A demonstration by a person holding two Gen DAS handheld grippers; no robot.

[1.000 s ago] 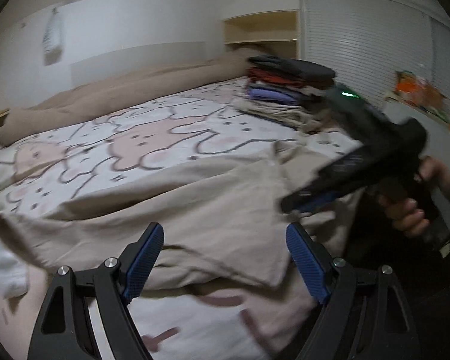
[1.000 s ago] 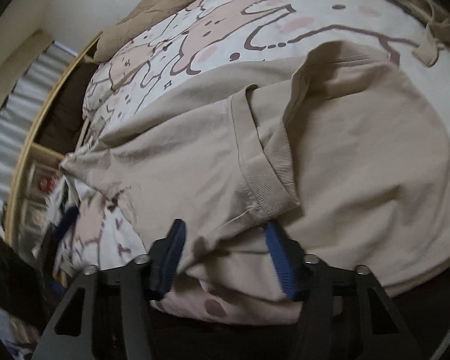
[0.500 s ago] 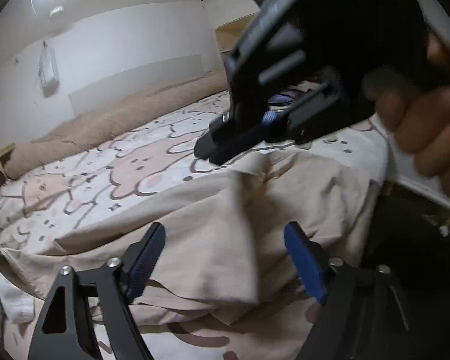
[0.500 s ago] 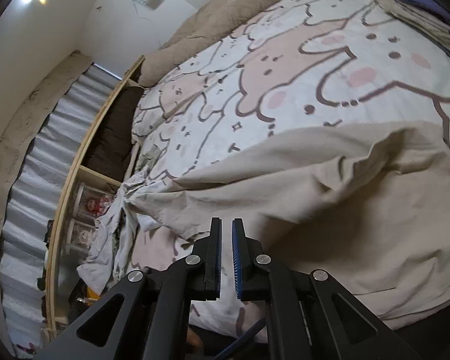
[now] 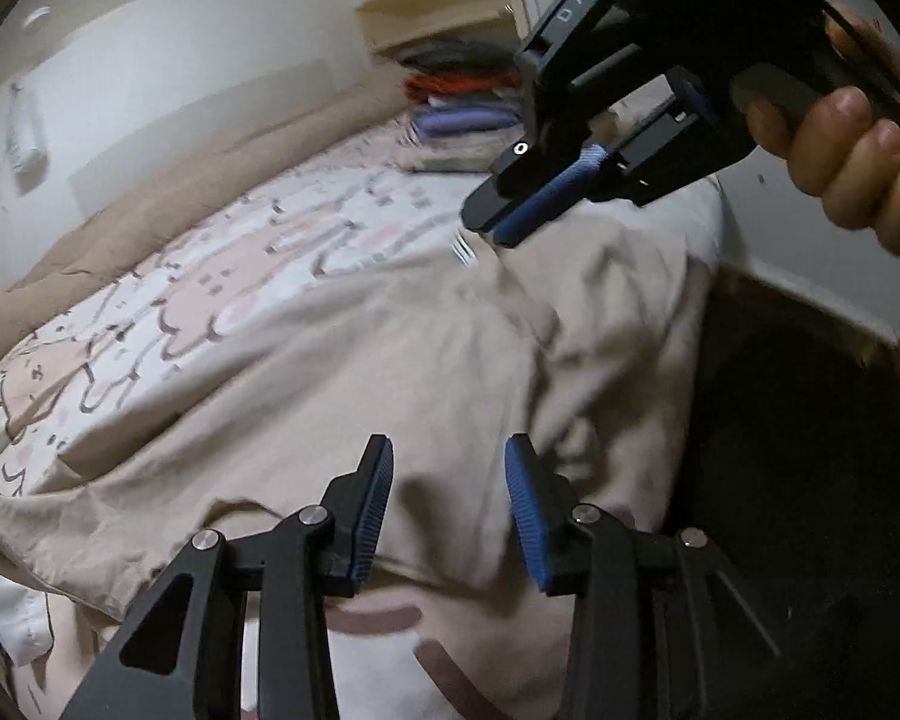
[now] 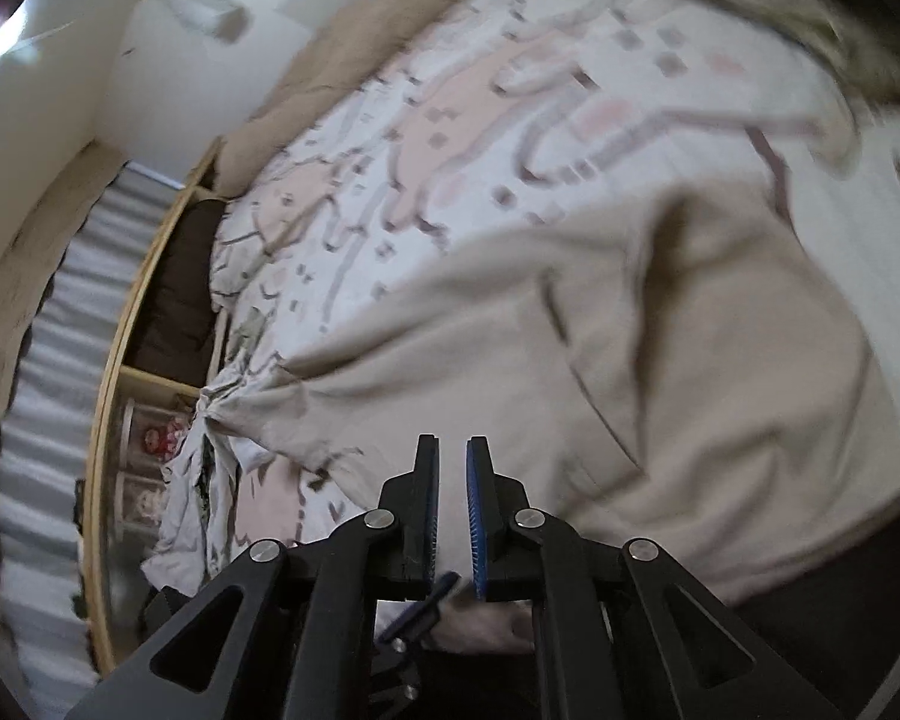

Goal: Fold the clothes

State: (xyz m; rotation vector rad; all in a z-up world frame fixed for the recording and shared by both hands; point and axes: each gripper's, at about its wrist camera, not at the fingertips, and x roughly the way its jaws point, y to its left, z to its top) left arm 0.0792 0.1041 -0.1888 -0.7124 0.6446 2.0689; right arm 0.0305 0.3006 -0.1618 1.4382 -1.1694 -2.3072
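Each black hand-held gripper (image 5: 447,510) has ribbed blue pads (image 5: 525,516), silver screws and "DAS" lettering.

Shirt (image 5: 342,396) spread on bed (image 5: 222,276); folded stack (image 5: 462,114) behind it

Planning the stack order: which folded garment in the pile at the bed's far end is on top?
The dark grey one tops the pile; the orange-red piece lies under it, the purple one lower still.

**Soft cloth, matt plastic**

The beige shirt (image 5: 354,396) is matt, soft, creased cloth. The bed (image 5: 258,252) beneath it wears smooth printed cotton-like cloth. Tongs (image 5: 447,510) look matt black plastic with ribbed blue pads (image 5: 525,516) and shiny metal screws.
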